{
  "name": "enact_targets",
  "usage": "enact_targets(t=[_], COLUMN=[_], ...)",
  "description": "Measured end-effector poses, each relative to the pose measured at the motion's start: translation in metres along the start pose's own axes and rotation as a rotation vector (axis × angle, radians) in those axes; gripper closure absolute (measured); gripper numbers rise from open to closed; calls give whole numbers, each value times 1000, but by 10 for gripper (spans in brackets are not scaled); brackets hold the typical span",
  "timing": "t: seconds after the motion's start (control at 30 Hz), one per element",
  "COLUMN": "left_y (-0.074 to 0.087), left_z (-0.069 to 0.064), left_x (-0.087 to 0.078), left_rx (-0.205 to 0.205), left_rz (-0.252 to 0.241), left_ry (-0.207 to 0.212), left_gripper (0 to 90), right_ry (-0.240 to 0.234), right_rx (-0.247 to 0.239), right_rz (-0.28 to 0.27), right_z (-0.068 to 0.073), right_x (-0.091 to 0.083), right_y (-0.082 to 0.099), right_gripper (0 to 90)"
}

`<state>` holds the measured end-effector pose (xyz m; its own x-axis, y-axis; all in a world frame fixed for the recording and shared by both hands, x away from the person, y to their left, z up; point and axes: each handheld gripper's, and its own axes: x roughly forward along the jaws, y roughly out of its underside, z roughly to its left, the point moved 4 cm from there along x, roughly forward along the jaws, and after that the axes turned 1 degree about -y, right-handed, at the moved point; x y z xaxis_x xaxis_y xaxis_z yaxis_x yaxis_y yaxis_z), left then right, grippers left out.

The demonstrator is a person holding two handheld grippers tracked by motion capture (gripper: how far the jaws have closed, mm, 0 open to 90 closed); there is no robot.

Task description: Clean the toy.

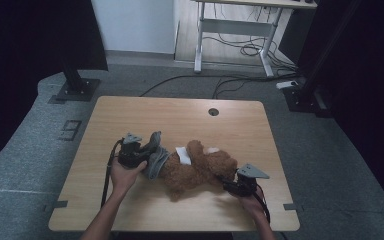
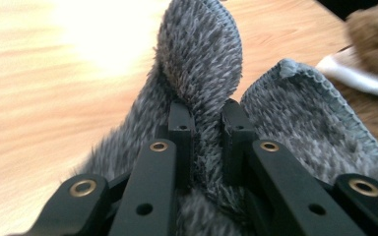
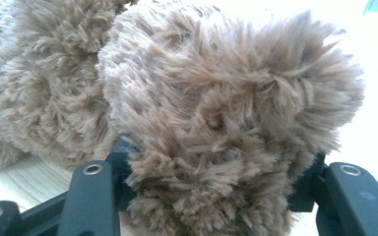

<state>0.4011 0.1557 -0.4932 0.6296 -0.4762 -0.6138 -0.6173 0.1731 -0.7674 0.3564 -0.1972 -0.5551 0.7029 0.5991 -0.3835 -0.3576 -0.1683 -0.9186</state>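
A brown plush teddy bear [image 1: 197,169] lies across the middle of the wooden table [image 1: 180,112]. A grey fuzzy cloth [image 1: 156,156] is draped over the bear's left end. My left gripper [image 1: 142,152] is shut on a fold of this grey cloth [image 2: 202,64], its black pads [image 2: 181,129] pinching the pile just above the tabletop. My right gripper [image 1: 234,184] holds the bear's right end. In the right gripper view, brown fur [image 3: 216,108] bulges between the jaws of my right gripper [image 3: 211,169], which are shut on it. A white tag [image 1: 184,155] lies on the bear's middle.
A round cable hole [image 1: 213,111] sits near the table's far edge. Bare wood lies behind the bear and along the front edge. On the floor beyond stand a black stand base [image 1: 75,90], a white desk frame [image 1: 230,30] and loose cables [image 1: 250,50].
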Motion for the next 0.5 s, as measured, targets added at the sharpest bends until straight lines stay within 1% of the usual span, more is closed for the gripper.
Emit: enact_targets(t=[0.03,0.07,0.1,0.13,0.2,0.23,0.27,0.3,0.37,0.47,0.5], left_y=[3,5,7,7,7,8,8,9,11,7,4], left_z=[4,5,5,4,-3,-9,-16,-22,-31,-34,-33], left_x=[0,-1,-1,0,3,7,12,16,22,18,13], left_rx=[-13,-32,-54,-61,-63,-69,-74,-62,-33,-34,-45], left_rz=[3,-1,1,11,34,50,60,72,81,63,41], left_ry=[4,27,73,95,136,177,204,211,197,203,205], left_gripper=[784,784,784,783,782,781,779,778,777,776,775], right_ry=[0,1,2,3,6,8,10,13,15,10,9], right_rx=[0,2,2,4,2,-1,-10,-17,-28,-38,-41], right_rz=[0,-2,-2,-5,-8,-9,-11,-10,-9,-11,-12], right_z=[0,0,0,0,1,1,2,3,4,3,3], right_x=[0,0,0,1,1,2,2,2,1,-2,-3], right_y=[0,0,0,0,0,0,0,0,1,4,5], right_gripper=[410,410,410,410,413,416,422,425,427,425,424])
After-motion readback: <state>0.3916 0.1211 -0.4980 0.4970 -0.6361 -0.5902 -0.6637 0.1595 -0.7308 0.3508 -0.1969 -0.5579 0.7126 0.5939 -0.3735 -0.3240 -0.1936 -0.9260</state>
